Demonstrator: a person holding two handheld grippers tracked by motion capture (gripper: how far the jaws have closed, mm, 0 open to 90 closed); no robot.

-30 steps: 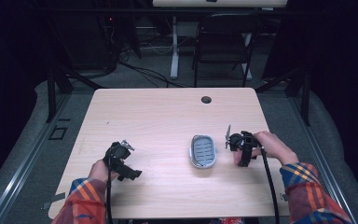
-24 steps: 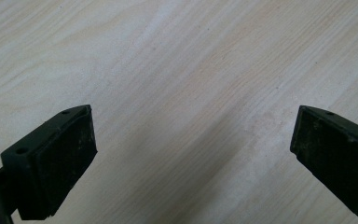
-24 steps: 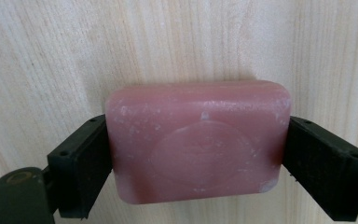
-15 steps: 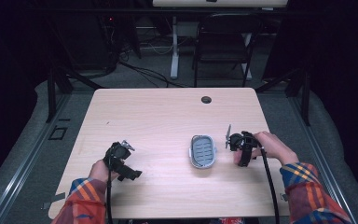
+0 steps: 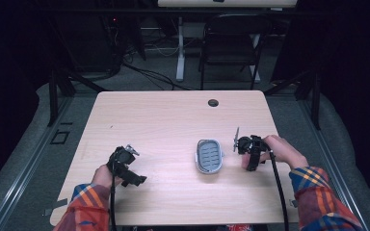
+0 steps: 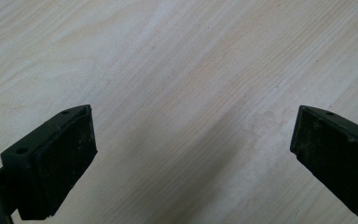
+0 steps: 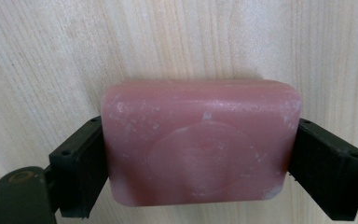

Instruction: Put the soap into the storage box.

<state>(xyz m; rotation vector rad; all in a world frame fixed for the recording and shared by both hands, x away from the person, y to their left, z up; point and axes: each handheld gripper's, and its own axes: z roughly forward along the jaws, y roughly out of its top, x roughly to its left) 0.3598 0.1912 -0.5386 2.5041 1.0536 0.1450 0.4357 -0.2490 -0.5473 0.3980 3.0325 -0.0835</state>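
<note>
Two hand-held grippers are at work over the bench (image 5: 173,115), and the job under way looks like putting a pink bar of soap (image 7: 200,142) into the grey soap dish (image 5: 208,156). The soap lies flat on the wood at the right side of the bench, just right of the dish, under the right hand-held gripper (image 5: 248,158), where the high view shows little of it.

To do this pickup well, the pads should bear squarely on the two short ends of the bar, as they seem to now, with the grip low enough on the sides that the bar cannot tip out. Soap is slick and soft, so I would judge a firm but not crushing squeeze best, then a straight lift before carrying it left over the dish, and a level lowering into the ribbed hollow.

In the right gripper view, that gripper's jaws have just been closing and now stand at the width of the bar, each black pad against one end of the soap. It appears to have hold of the bar, which has not yet left the wood.

The left hand-held gripper (image 5: 125,166) waits near the front left of the bench, its jaws spread wide with nothing between them but bare wood.
</note>
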